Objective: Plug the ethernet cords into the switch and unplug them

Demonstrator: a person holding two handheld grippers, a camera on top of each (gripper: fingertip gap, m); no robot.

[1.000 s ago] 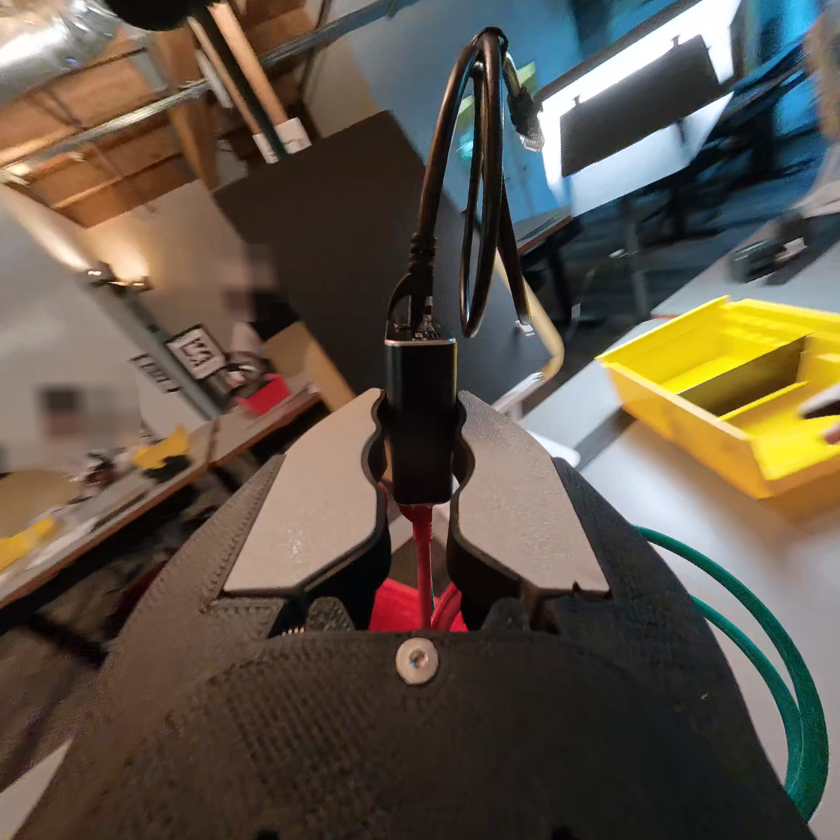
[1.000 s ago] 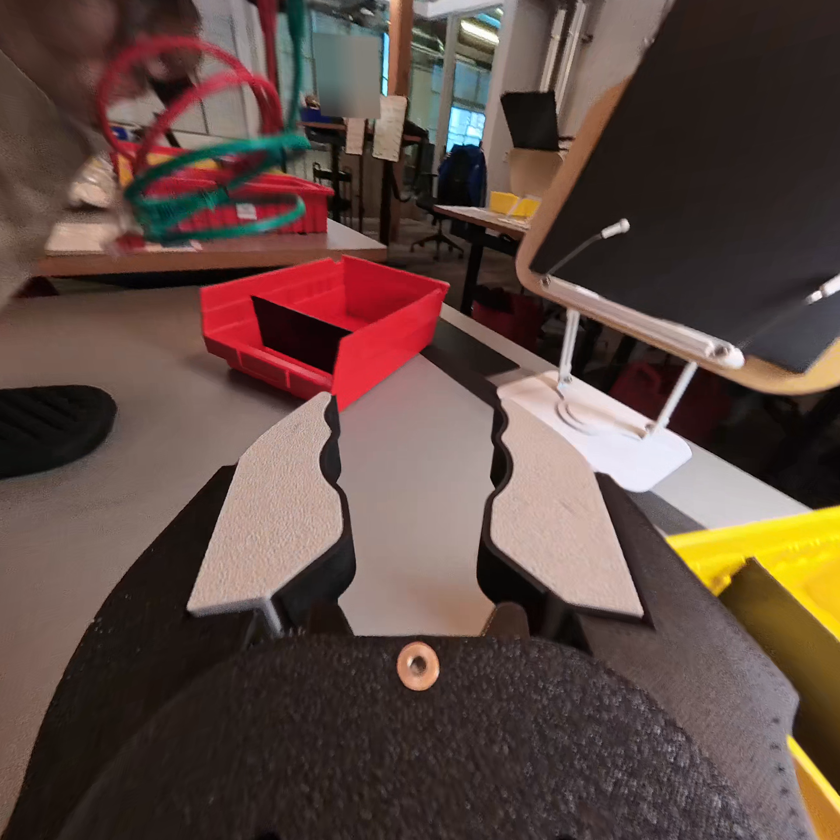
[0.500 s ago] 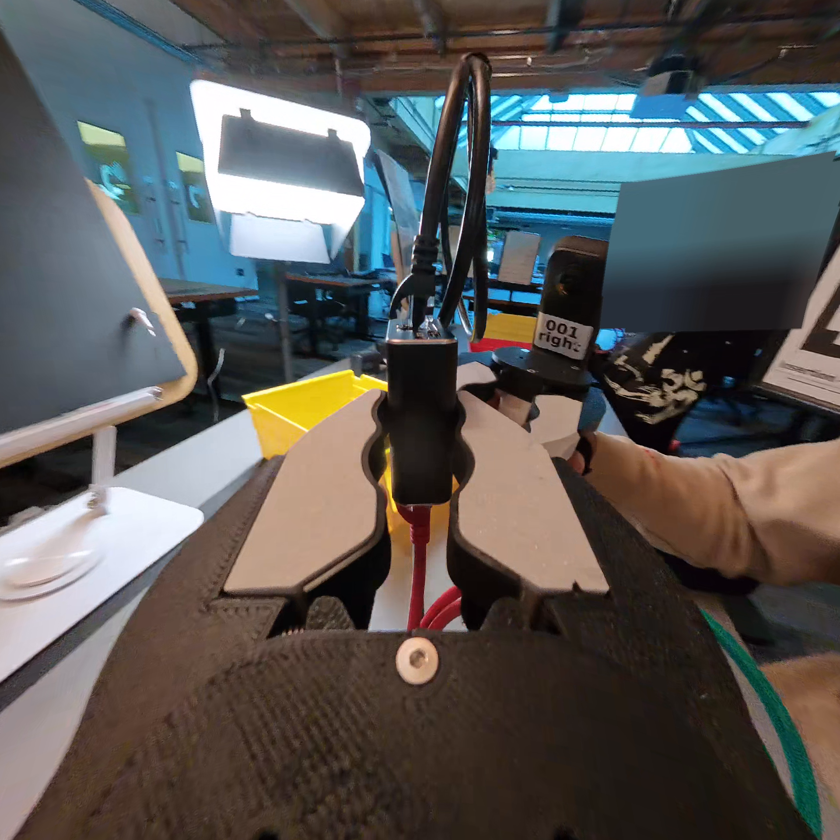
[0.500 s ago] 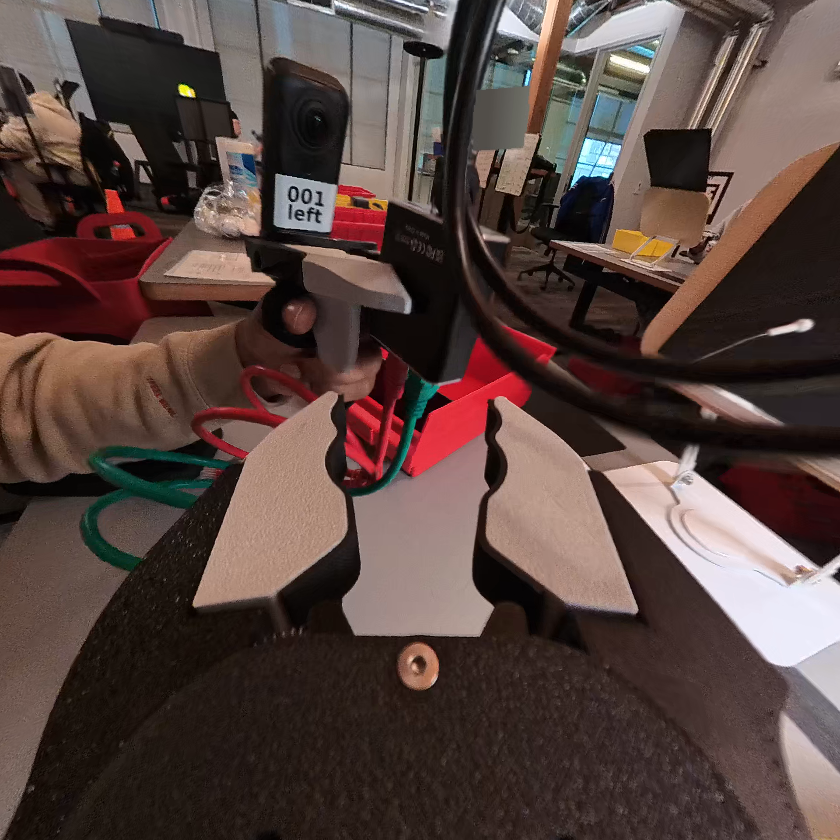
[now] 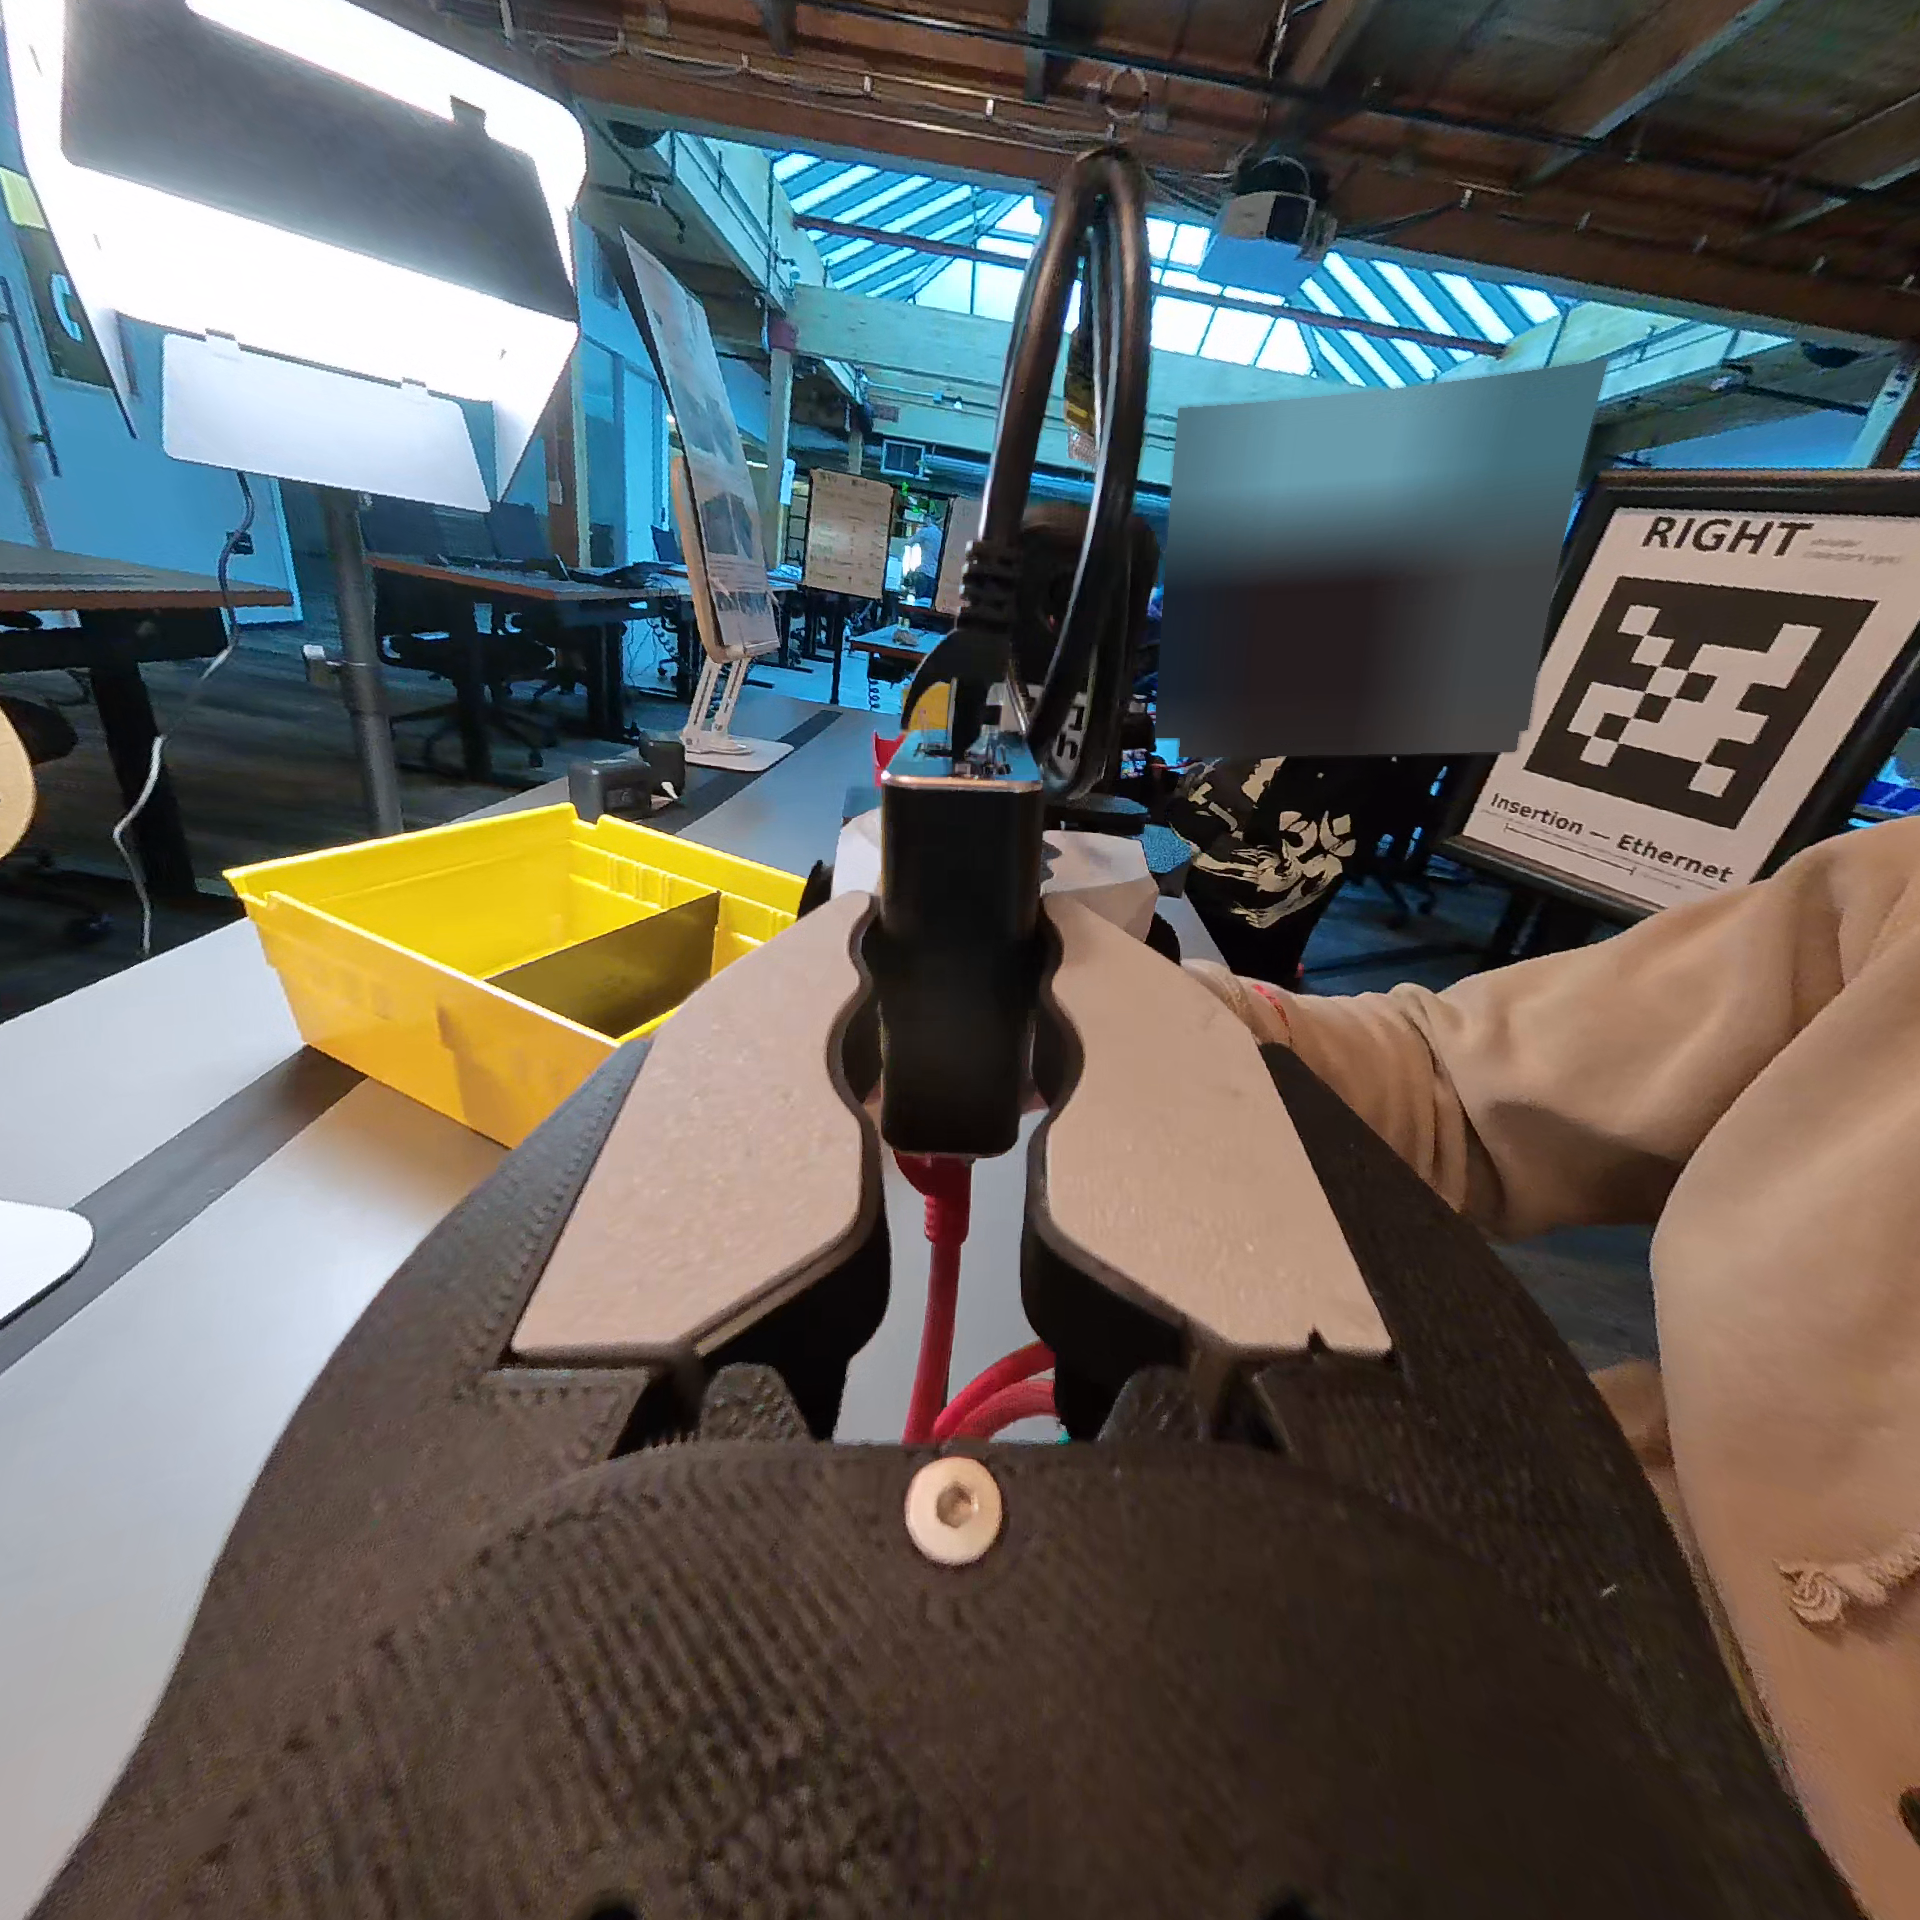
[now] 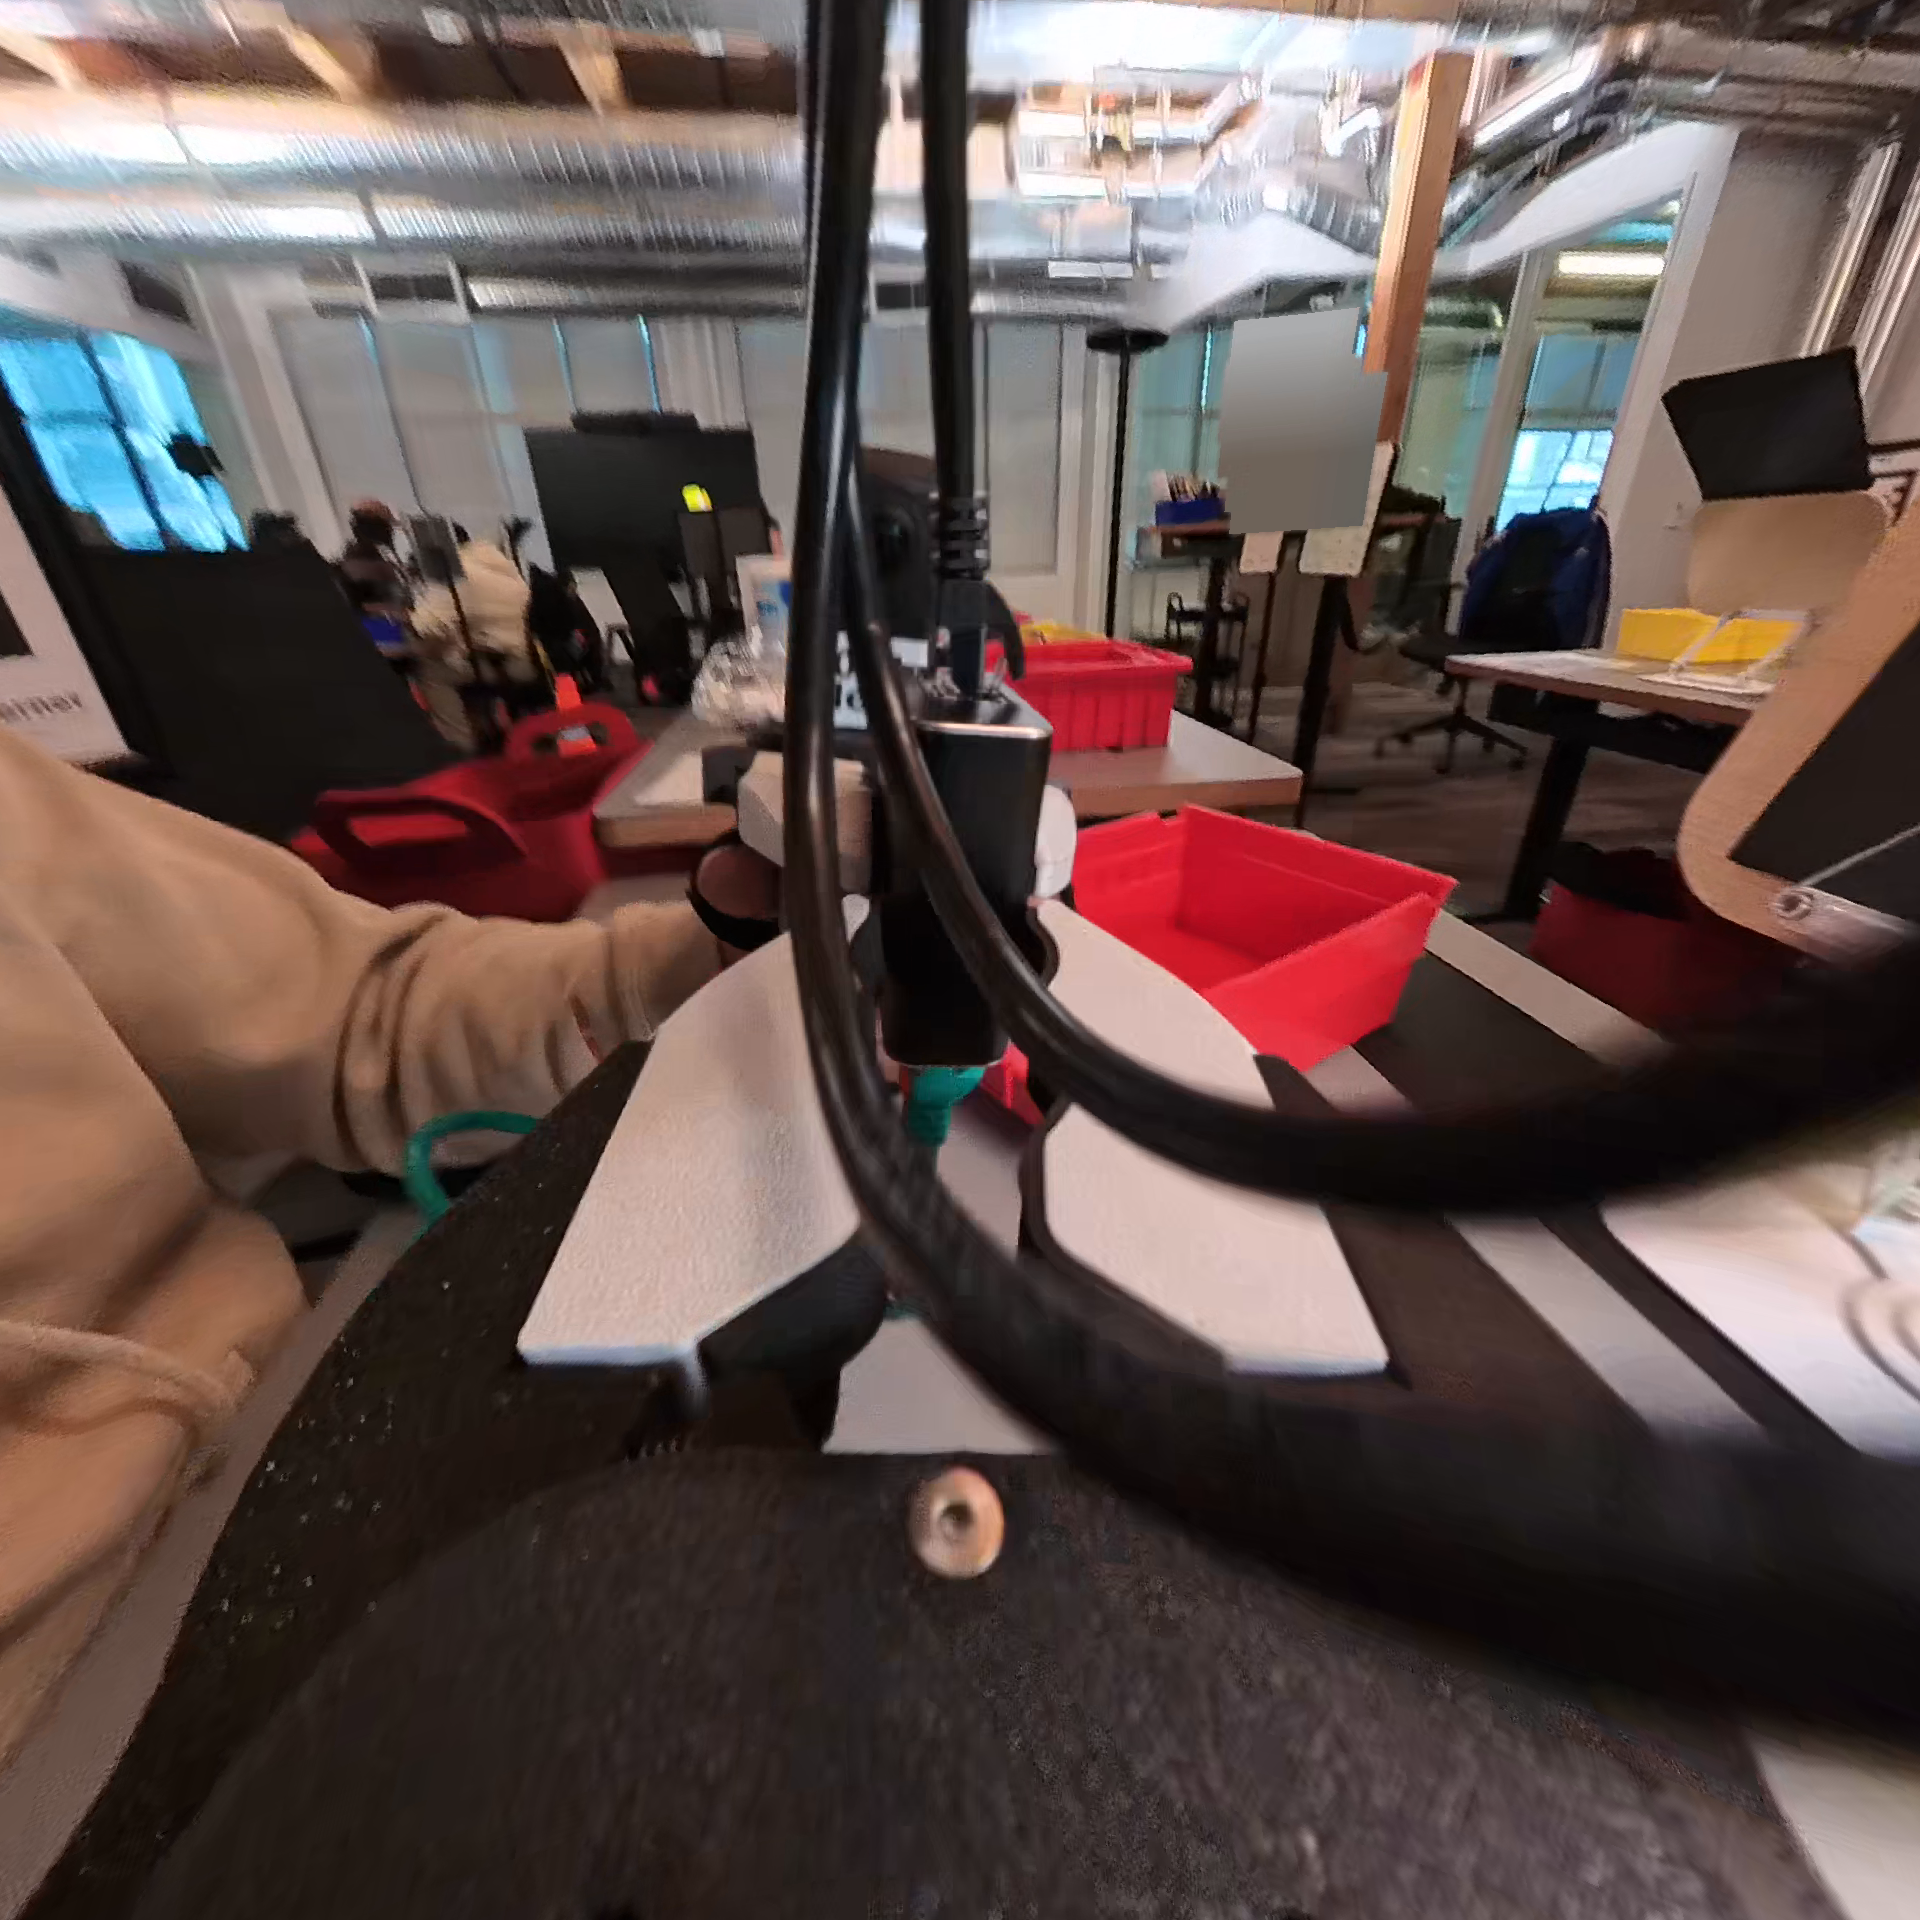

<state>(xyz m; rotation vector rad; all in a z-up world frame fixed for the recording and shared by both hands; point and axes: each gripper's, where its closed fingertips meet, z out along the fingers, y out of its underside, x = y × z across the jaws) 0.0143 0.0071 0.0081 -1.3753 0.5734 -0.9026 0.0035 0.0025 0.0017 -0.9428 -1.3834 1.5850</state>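
Note:
My left gripper (image 5: 958, 1003) is shut on a black switch (image 5: 958, 966) and holds it upright above the grey table (image 5: 208, 1351). A red ethernet cord (image 5: 940, 1278) is plugged into the switch's underside, and a black cable (image 5: 1039, 416) loops up from its top. In the right wrist view my right gripper (image 6: 951, 997) is shut on the same switch (image 6: 977, 831) from the opposite side. A green plug (image 6: 935, 1096) sits in its underside. The black cable (image 6: 1143, 1122) drapes across the right fingers. The left gripper's pads (image 6: 800, 821) show behind the switch.
A yellow bin (image 5: 416, 966) stands on the table to the left and a red bin (image 6: 1268, 935) beyond the right gripper. A beige sleeve (image 5: 1558, 1091) reaches in from the right. A marker board (image 5: 1714, 675) stands behind it. A green cord loop (image 6: 447, 1143) lies below. Less than 4 cm separates the two grippers' tips.
The left gripper swung round with the switch to face the right gripper. The right gripper, wide open before, came up to the switch and shut on it.

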